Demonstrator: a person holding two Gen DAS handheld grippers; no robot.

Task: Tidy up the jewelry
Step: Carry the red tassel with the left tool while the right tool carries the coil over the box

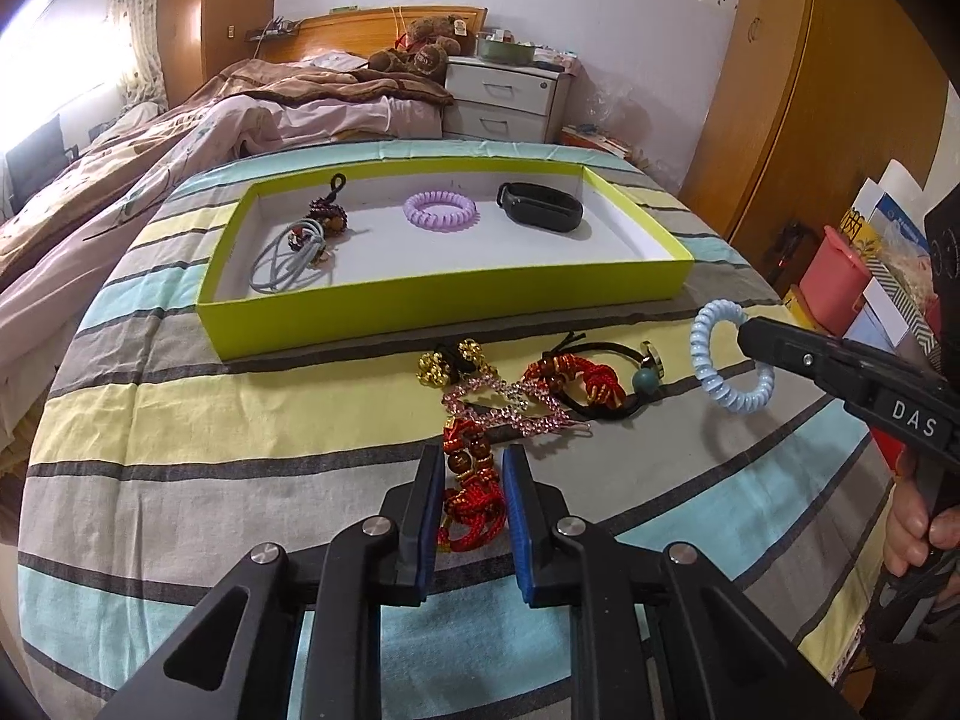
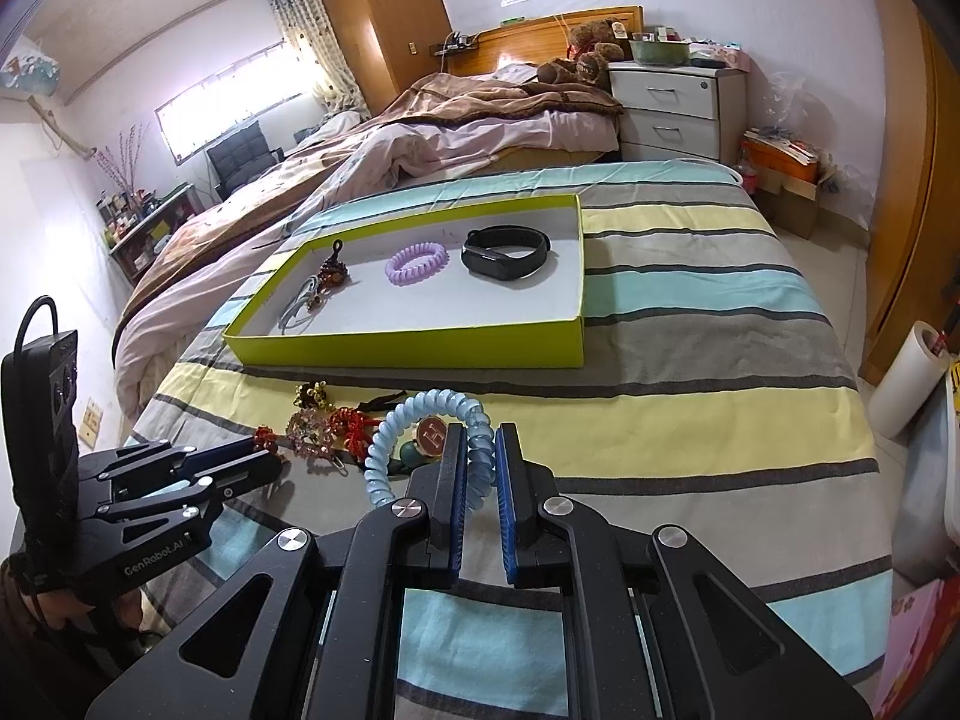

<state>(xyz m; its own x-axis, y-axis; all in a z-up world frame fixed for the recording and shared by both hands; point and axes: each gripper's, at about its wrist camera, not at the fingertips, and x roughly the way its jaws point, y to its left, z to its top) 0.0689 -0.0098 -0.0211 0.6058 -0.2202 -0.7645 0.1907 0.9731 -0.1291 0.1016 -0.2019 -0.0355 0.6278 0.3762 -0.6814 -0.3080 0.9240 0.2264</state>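
left gripper is clamped on red knotted cord bracelet lying on striped bedspread; right gripper grips blue coil hair tie, held up. pickup step w/ both; next: carry to green tray, release.

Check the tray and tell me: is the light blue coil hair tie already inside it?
No, the light blue coil hair tie is clamped in the right hand-held gripper above the striped cover, short of the green tray.
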